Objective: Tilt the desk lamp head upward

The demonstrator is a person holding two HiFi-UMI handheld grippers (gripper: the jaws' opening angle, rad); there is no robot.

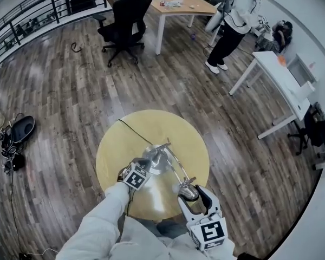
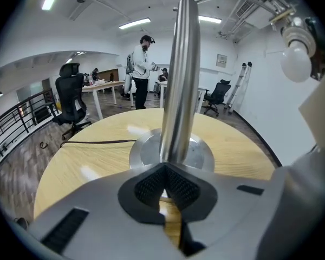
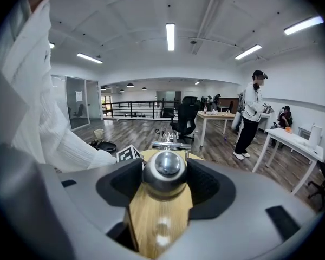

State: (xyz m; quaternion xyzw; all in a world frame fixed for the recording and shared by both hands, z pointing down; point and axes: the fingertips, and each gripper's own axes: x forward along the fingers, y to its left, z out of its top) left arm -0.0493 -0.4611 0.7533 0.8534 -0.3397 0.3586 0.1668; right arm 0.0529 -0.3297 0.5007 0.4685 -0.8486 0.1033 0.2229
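Observation:
A chrome desk lamp stands on a round wooden table (image 1: 119, 142): its round base (image 1: 158, 161) is near the middle and its thin arm runs to the lamp head (image 1: 187, 190) at the near edge. My right gripper (image 1: 194, 195) is shut on that head; the chrome dome (image 3: 165, 169) sits between its pads. My left gripper (image 1: 145, 169) is at the base, jaws shut, tips (image 2: 162, 172) meeting right at the foot of the upright post (image 2: 180, 80). The white bulb (image 2: 296, 61) shows at upper right in the left gripper view.
The lamp's black cord (image 1: 131, 130) runs off the table's far left. A person (image 1: 235, 20) stands beyond, by a wooden desk (image 1: 179, 7) and a black office chair (image 1: 124, 20). A white desk (image 1: 284, 80) is at right; bags and cables (image 1: 16, 137) lie on the floor at left.

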